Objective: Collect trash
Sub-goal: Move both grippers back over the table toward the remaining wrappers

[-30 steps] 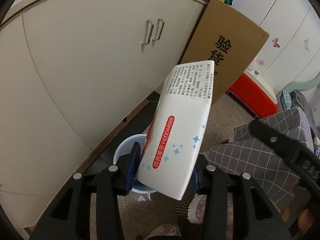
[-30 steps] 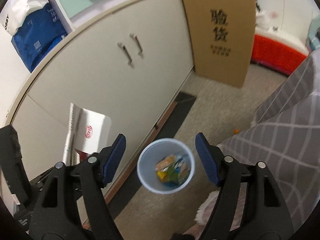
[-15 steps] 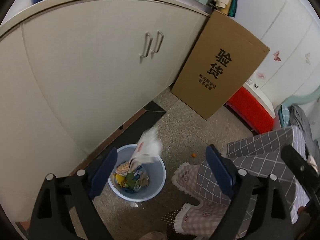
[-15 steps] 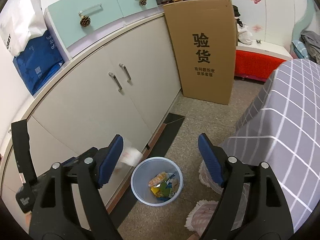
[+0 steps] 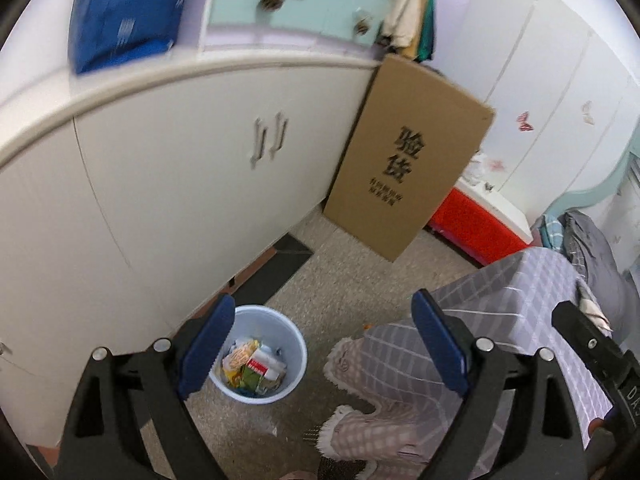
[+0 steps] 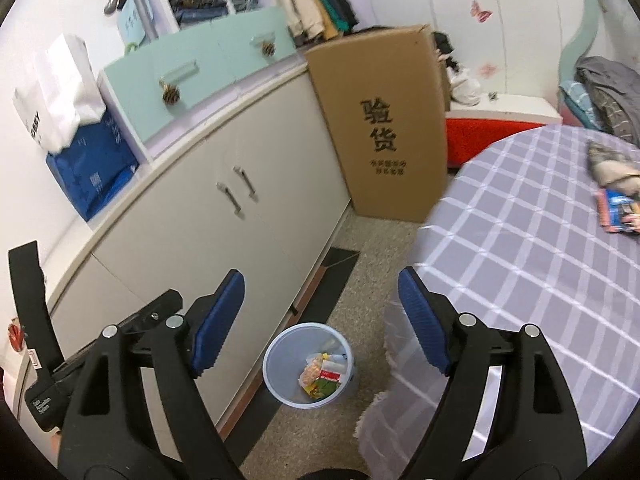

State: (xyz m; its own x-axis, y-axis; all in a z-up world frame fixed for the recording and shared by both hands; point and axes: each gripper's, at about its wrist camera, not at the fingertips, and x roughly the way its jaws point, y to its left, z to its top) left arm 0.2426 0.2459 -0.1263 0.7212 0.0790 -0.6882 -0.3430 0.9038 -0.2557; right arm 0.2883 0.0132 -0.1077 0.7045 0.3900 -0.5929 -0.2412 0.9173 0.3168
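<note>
Both the left gripper [image 5: 322, 340] and the right gripper [image 6: 320, 320] gape wide, empty. The bin [image 6: 308, 364] sits at lower centre, holding trash [image 6: 322, 376]; wrappers [image 6: 618, 210] at far right could slip off the tablecloth [image 6: 520, 260] if grabbed clumsily.

Black gripper [image 5: 324, 344] frames, ribbed blue pads [image 6: 218, 322], silver screws.

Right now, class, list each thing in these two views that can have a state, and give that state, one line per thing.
left claw: open, holding nothing
right claw: open, holding nothing
trash bin: upright on the floor, partly filled with wrappers
cabinet doors: shut
teal drawers: shut
cardboard box: upright, leaning against the cabinet
packets: lying on the checked tablecloth
</note>
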